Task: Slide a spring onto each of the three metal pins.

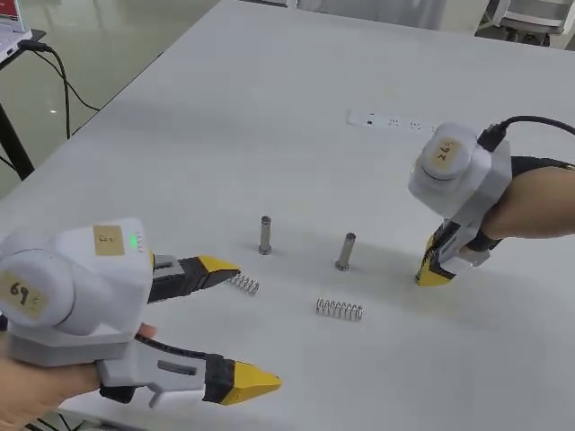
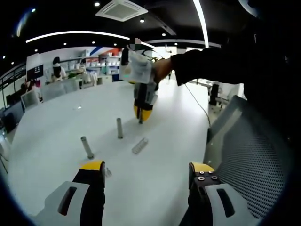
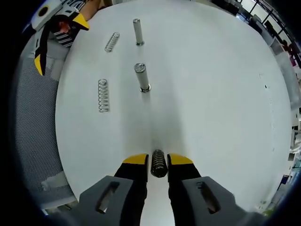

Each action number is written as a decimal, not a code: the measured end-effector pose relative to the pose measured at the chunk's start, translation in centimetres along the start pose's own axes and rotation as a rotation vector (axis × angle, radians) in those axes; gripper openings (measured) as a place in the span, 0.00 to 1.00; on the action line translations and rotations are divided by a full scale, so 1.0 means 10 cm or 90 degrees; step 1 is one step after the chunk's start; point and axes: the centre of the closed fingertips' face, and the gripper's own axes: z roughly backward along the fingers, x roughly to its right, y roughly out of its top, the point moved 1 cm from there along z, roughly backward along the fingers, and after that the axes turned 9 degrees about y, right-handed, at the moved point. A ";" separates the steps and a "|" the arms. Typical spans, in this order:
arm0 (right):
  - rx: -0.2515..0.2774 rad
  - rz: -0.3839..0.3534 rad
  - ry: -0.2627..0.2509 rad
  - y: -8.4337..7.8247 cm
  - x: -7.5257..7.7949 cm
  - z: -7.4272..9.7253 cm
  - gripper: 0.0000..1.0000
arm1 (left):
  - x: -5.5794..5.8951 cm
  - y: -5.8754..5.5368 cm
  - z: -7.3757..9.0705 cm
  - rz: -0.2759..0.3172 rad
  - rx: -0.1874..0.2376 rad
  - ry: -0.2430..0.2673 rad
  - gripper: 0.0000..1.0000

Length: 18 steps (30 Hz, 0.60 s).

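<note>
Steel coil in yellow tips: your right tongs (image 1: 433, 272) are pressed in on a spring (image 3: 158, 164), held upright with its lower end down at the counter (image 1: 269, 108). I cannot tell whether the third pin is already inside it, because coil and tips hide that spot. Ahead of those tongs stand two bare pins, the near pin (image 3: 142, 77) and the far pin (image 3: 137, 32). Left of that line lie the long spring (image 3: 103, 95) and, further on, the short spring (image 3: 111, 42). Your left tongs (image 1: 238, 325) are spread wide and carry nothing, with one tip just beside the short spring. Squeeze harder and the held coil may bow and shoot out sideways. Let go before it is well down a pin and it will likely tip and roll. The pins look narrow-footed, so a brush from either tongs could topple one, and your left tip could flick the short spring away.
</note>
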 end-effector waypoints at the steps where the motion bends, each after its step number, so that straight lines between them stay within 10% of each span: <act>1: 0.003 0.001 -0.002 0.01 0.00 0.00 0.15 | 0.00 0.00 0.00 0.000 0.000 -0.001 0.68; 18: 0.031 0.012 -0.026 0.05 -0.03 0.10 0.20 | 0.02 0.00 -0.01 -0.003 -0.001 -0.003 0.68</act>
